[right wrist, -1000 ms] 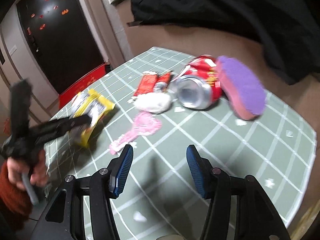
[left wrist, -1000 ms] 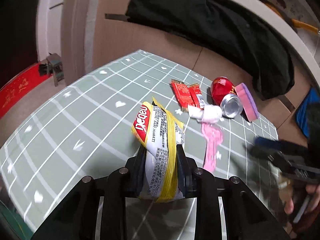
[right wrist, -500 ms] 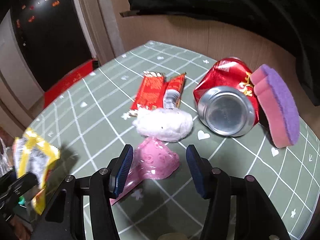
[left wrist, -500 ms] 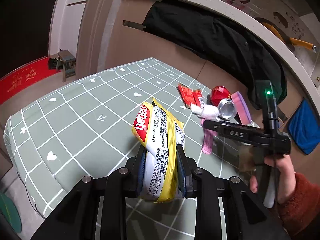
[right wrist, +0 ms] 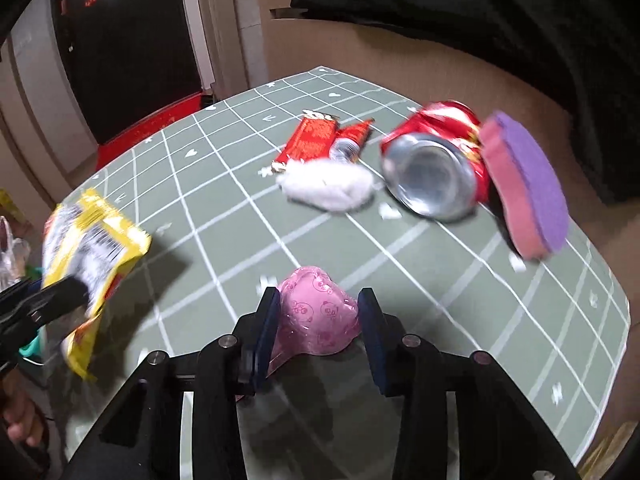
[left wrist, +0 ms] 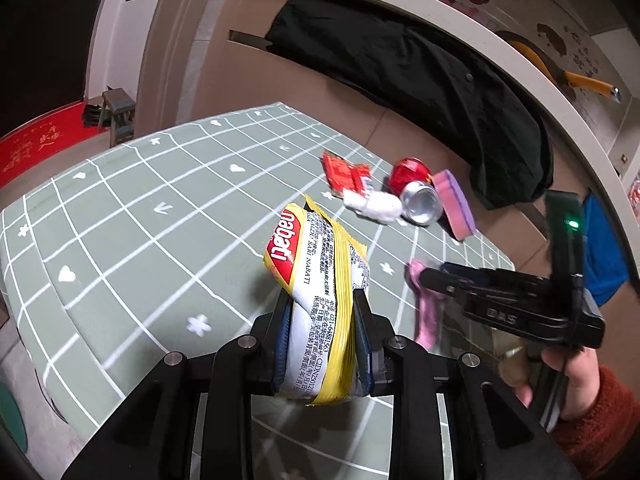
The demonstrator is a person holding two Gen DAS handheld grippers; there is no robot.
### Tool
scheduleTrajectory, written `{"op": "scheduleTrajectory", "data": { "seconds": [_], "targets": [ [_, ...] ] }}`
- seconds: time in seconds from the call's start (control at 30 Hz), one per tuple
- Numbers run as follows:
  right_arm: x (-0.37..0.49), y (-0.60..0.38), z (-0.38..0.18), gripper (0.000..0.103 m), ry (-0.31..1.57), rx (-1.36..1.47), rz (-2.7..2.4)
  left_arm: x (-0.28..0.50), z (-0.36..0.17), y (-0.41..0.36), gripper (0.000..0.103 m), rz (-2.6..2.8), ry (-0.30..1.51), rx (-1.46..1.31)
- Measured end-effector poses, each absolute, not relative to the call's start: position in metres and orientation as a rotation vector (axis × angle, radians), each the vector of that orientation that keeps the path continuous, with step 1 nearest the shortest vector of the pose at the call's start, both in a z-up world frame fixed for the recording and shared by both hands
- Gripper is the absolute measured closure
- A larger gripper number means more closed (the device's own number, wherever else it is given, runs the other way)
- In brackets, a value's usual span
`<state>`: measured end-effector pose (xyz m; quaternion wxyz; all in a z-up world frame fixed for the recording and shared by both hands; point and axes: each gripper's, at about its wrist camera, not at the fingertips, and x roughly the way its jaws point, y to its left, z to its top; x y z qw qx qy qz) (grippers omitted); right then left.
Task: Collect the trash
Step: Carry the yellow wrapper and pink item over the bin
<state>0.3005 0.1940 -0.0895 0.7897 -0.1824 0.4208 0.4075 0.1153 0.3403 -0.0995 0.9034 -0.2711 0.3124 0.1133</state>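
My left gripper (left wrist: 321, 298) is shut on a yellow and white snack wrapper (left wrist: 296, 248), held upright above the green checked table (left wrist: 132, 216). In the right wrist view that wrapper (right wrist: 92, 236) hangs at the far left. My right gripper (right wrist: 318, 295) points down at a pink plastic wrapper (right wrist: 320, 320) on the table. Its jaws are closing, and the wrapper bulges up between the blue pads. In the left wrist view the right gripper (left wrist: 432, 278) holds the pink wrapper (left wrist: 426, 316) at its tip, with a hand in a red sleeve (left wrist: 580, 380) behind it.
Further back on the table lie a white tissue wad (right wrist: 328, 184), a red snack wrapper (right wrist: 312, 140), a crushed red can (right wrist: 436, 168) and a pink and purple sponge (right wrist: 528, 184). A black coat (left wrist: 400, 60) hangs over the bench behind. The table edge curves close on the right.
The right gripper has come down over the pink wrapper and its jaws have narrowed around it. The left gripper has drifted sideways, still holding the yellow wrapper.
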Motion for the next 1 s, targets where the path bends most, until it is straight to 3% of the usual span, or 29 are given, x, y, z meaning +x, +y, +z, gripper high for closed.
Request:
{"op": "scheduleTrajectory", "data": {
  "seconds": [0.57,1.0],
  "targets": [
    [0.256,0.048,-0.017,0.066,0.716,-0.291,0.842,0.138,-0.062,0.259,0.074,0.133,0.642,-0.465],
    [0.250,0.006,-0.003,0.066,0.642,-0.192,0.827,0.145,-0.036,0.206,0.074,0.104,0.628,-0.357]
  ]
}}
